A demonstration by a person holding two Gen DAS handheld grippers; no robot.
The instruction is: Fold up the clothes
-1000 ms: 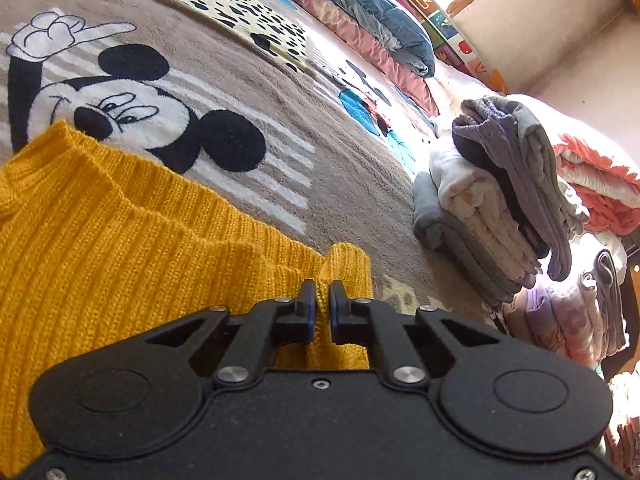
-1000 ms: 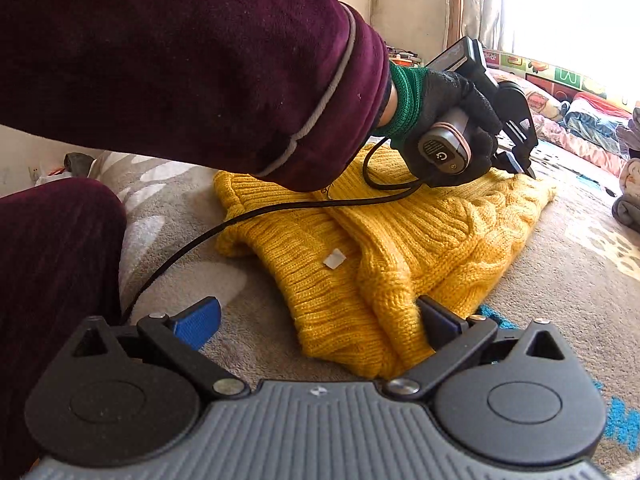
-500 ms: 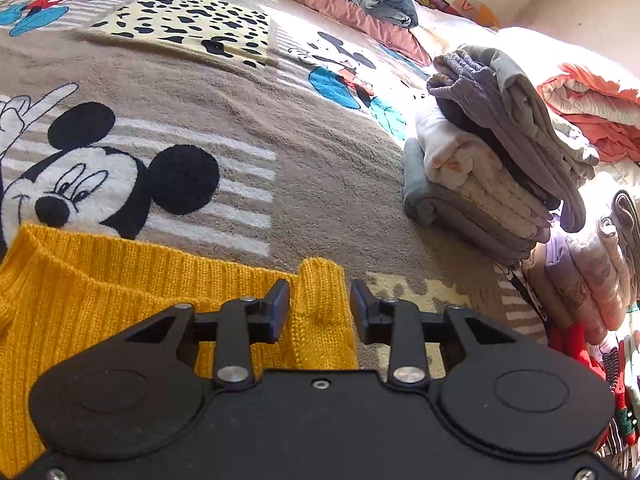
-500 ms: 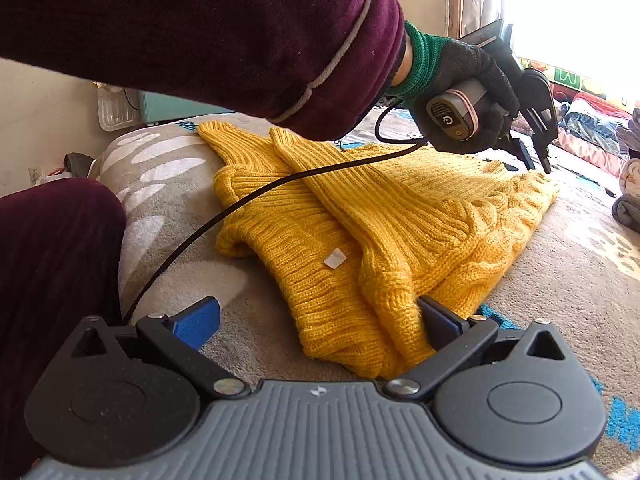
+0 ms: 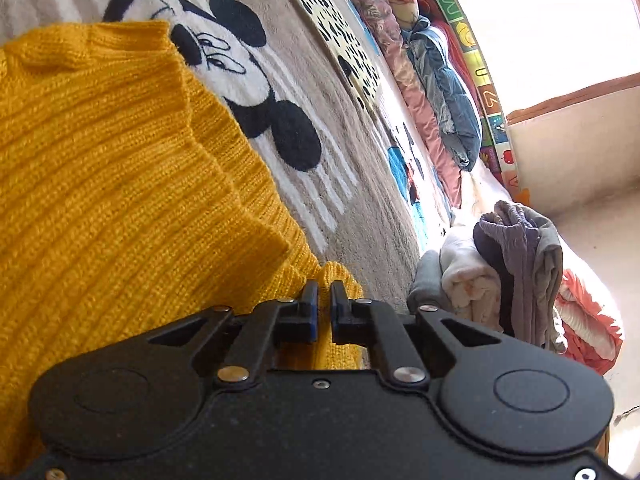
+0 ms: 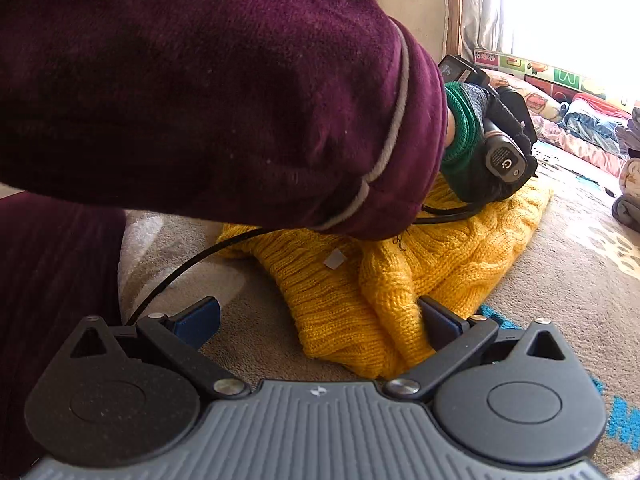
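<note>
Here's the yellow sweater [image 6: 408, 276], a chunky mustard knit, ribbed along its edges and cabled across the body, lying bunched and partly folded on the grey cartoon-print blanket [image 5: 360, 208] that covers the bed. A small white tag [image 6: 334, 259] shows on the knit near the middle of the heap.

Left claw [image 5: 323, 300] now: jaws pinched together on a ribbed corner of the sweater, the yellow cloth showing right between the blue-lined pads. The whole left view is tilted, and the sweater fills its left side in thick ridges.

From the right wrist camera, the gloved left hand [image 6: 476, 160] grips its tool down over the far end of the sweater, a maroon sleeve [image 6: 224, 92] sweeping across the top of the picture and a black cable [image 6: 192, 268] trailing back over the knit.

Right claw [image 6: 318, 320]: wide open, jaws spread. Its right finger [image 6: 440, 322] presses against the near fold of the sweater, its left finger sits over bare blanket; nothing is gripped.

Off to the side, a stack of folded clothes [image 5: 500, 272] stands on the bed, well apart from the sweater.
</note>
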